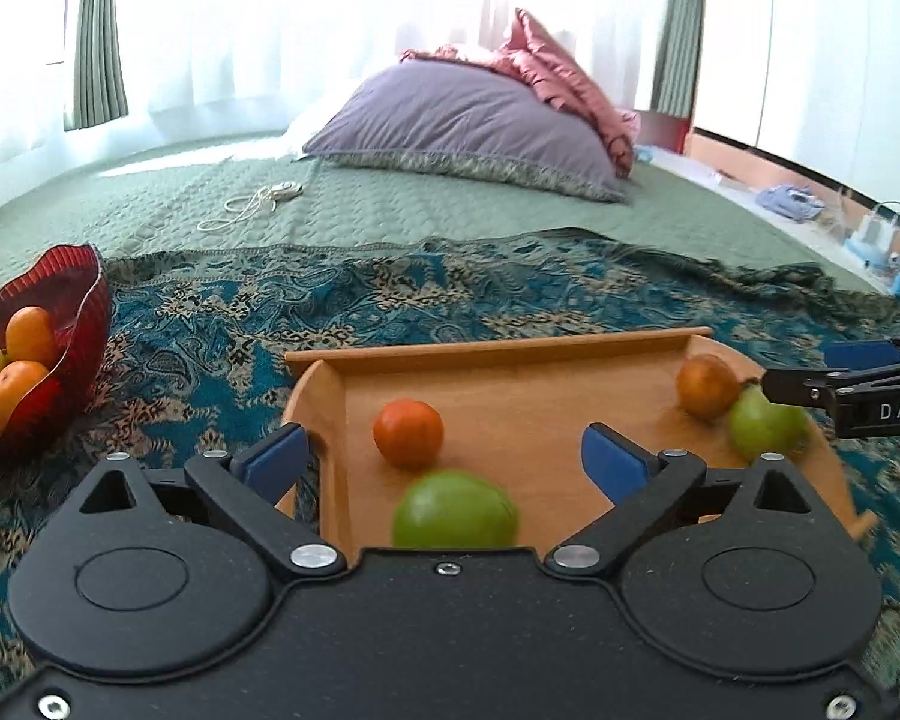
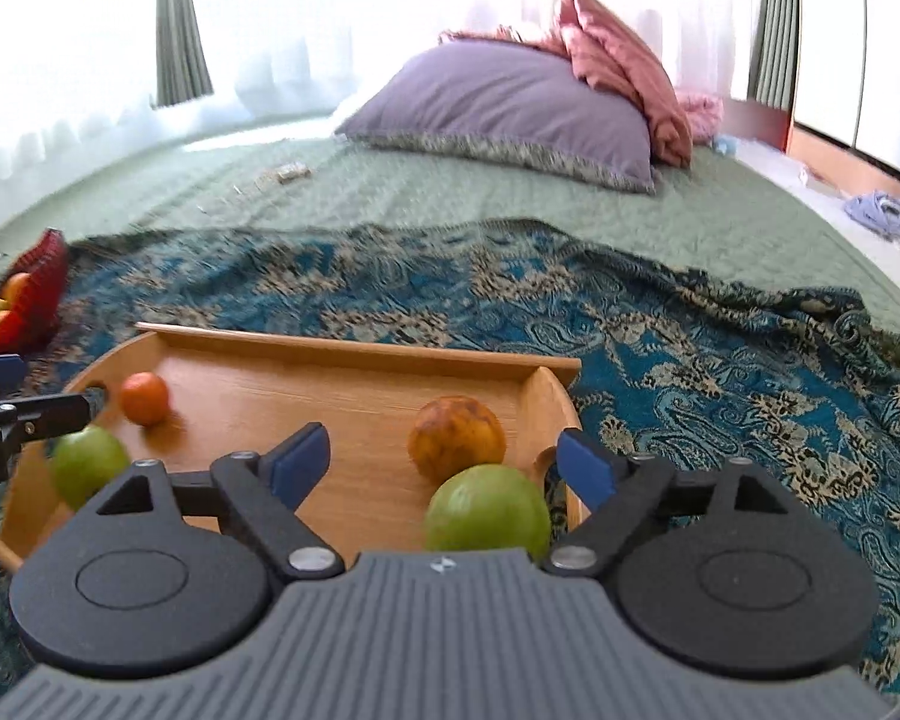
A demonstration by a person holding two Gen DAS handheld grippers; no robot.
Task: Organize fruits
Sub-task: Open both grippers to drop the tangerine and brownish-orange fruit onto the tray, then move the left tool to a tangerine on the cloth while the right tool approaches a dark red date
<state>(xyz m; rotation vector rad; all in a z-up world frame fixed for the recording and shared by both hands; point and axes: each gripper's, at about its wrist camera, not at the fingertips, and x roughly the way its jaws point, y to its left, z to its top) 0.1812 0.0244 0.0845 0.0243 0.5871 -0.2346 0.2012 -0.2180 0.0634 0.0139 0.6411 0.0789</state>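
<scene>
A wooden tray [image 1: 510,354] lies on a patterned blue cloth and holds an orange [image 1: 408,432], a green fruit [image 1: 453,510], a mottled brownish orange [image 1: 705,385] and a second green fruit [image 1: 765,423]. My left gripper [image 1: 447,456] is open above the tray's left end, the near green fruit just below its fingers. My right gripper [image 2: 444,462] is open over the tray's [image 2: 354,348] right end, with a green fruit [image 2: 486,510] and the mottled orange [image 2: 456,438] between its fingers. A red bowl [image 1: 75,300] at the left holds oranges and a yellow fruit.
The cloth [image 2: 720,372] covers a green quilted bed [image 1: 390,204]. A purple pillow [image 1: 474,120] and pink bedding [image 1: 564,78] lie at the far end. A white cord [image 1: 252,204] lies on the quilt. Clutter sits on the floor at right [image 1: 792,201].
</scene>
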